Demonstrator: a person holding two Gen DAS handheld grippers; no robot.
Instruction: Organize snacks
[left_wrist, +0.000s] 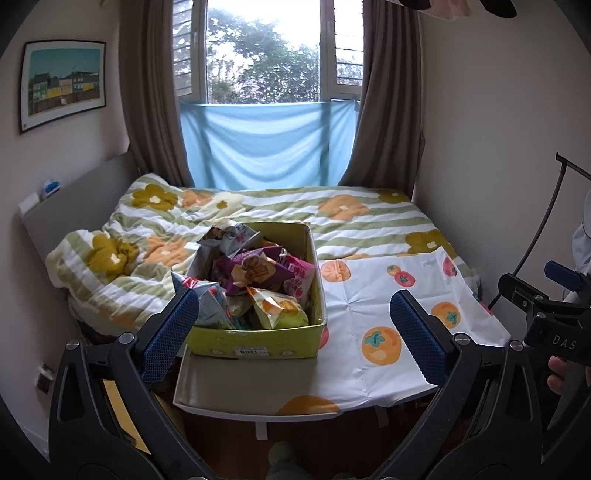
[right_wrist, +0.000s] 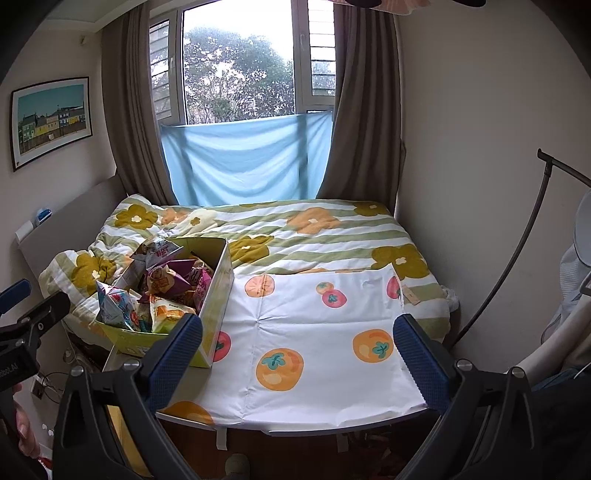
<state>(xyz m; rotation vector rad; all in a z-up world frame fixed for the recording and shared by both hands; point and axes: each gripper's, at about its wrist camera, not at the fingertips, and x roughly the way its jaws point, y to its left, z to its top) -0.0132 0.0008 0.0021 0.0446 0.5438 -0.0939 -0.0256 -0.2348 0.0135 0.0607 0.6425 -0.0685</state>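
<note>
While both grippers hang back from the table, nothing is held in either one.

Landmark: a yellow-green cardboard box (left_wrist: 258, 343) standing on the left part of a small white table (left_wrist: 207, 398), its open top facing up.
Snacks: a heap of snack packets (left_wrist: 255, 280) fills the box and rises above its rim; a purple packet (left_wrist: 247, 271) lies on top near the middle, a pink one (left_wrist: 299, 280) leans against the right wall, a silver-blue one (left_wrist: 207, 299) pokes over the near-left corner, and an orange-and-white one (left_wrist: 277, 308) sits just behind the front wall.
Cloth: a white cloth printed with orange fruit (right_wrist: 317, 332) covers the table to the right of the box, its left edge touching the box's side.
Left gripper (left_wrist: 295, 332): fingers spread wide apart, empty, hovering in front of the box; its left blue pad (left_wrist: 170, 332) overlaps the box's near-left corner in view, whether it touches I cannot tell.
Right gripper (right_wrist: 299, 354): fingers also spread wide, empty, hovering to the right of the box above the near edge of the cloth.
Bed: a striped quilt with flowers (right_wrist: 314, 236) lies behind the box.
Window: a window with a blue sheet (left_wrist: 266, 144) hung across its lower part, between brown curtains (left_wrist: 151, 110), stands far behind the box.
Wall: a framed picture (left_wrist: 62, 85) hangs up and to the left of the box.
</note>
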